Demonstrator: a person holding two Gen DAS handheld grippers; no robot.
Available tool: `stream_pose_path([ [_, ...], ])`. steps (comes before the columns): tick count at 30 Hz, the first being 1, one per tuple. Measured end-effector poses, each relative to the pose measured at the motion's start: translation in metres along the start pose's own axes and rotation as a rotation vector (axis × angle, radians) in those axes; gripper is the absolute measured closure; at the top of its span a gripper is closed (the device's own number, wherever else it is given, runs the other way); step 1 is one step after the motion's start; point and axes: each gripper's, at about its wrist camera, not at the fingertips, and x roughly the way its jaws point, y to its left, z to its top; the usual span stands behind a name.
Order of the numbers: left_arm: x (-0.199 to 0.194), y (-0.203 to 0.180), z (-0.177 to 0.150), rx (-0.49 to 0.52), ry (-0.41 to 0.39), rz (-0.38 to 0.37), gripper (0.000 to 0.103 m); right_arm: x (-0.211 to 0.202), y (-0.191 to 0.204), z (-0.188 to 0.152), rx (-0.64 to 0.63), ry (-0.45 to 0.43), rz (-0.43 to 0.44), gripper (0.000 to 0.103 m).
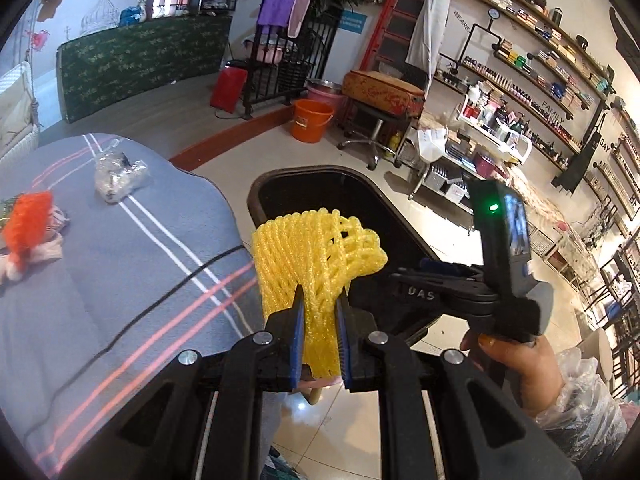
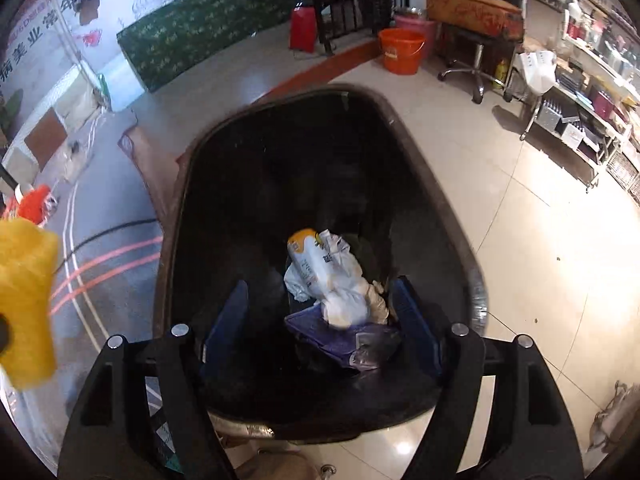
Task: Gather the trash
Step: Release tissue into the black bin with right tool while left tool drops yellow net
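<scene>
My left gripper [image 1: 319, 300] is shut on a yellow foam net sleeve [image 1: 312, 256] and holds it at the table's edge, beside the black trash bin [image 1: 280, 188]. The sleeve also shows in the right wrist view [image 2: 26, 300] at the far left. My right gripper [image 2: 320, 308] is open and empty, held over the bin [image 2: 476, 292]. Inside the bin lie a white and yellow wrapper [image 2: 332, 268] and a purple packet [image 2: 340, 336]. An orange net sleeve [image 1: 28, 224] and a clear crumpled plastic wrapper [image 1: 118, 176] lie on the table.
The table has a grey-blue striped cloth [image 1: 132, 264]. An orange bucket [image 1: 311, 120], a stool with a box [image 1: 380, 92] and shelving carts [image 1: 480, 140] stand on the tiled floor beyond the bin.
</scene>
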Motion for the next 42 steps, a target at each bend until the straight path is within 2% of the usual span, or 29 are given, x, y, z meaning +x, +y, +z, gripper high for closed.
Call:
stream_pose_path([
  [7,0.031,-0.012,0.014,0.015,0.063,-0.058,0.088,-0.030,-0.024,0.001,0.042,-0.092,-0.081,0.026],
  [10,0.051,-0.019,0.019,0.033,0.107,-0.085,0.088,-0.041,-0.037,-0.001,0.077,-0.112,-0.089,0.026],
  [18,0.096,-0.034,0.024,0.060,0.202,-0.099,0.088,-0.047,-0.059,-0.008,0.122,-0.115,-0.118,0.025],
  [25,0.128,-0.043,0.018,0.117,0.288,-0.070,0.088,-0.053,-0.070,-0.010,0.147,-0.131,-0.148,0.025],
  [27,0.132,-0.046,0.016,0.135,0.296,-0.059,0.080,-0.055,-0.073,-0.011,0.145,-0.137,-0.163,0.025],
  [29,0.134,-0.047,0.016,0.143,0.295,-0.052,0.054,-0.055,-0.076,-0.011,0.155,-0.138,-0.163,0.025],
  [30,0.136,-0.050,0.017,0.141,0.290,-0.056,0.049,-0.056,-0.079,-0.011,0.164,-0.141,-0.162,0.025],
  [32,0.137,-0.051,0.017,0.139,0.279,-0.066,0.032,-0.057,-0.082,-0.011,0.171,-0.144,-0.166,0.025],
  [33,0.135,-0.052,0.016,0.142,0.272,-0.063,0.027,-0.058,-0.084,-0.011,0.177,-0.145,-0.169,0.025],
  [37,0.131,-0.052,0.016,0.142,0.250,-0.073,0.019,-0.060,-0.088,-0.012,0.195,-0.154,-0.179,0.023],
  [42,0.119,-0.053,0.019,0.118,0.214,-0.088,0.015,-0.060,-0.090,-0.012,0.211,-0.160,-0.188,0.020],
])
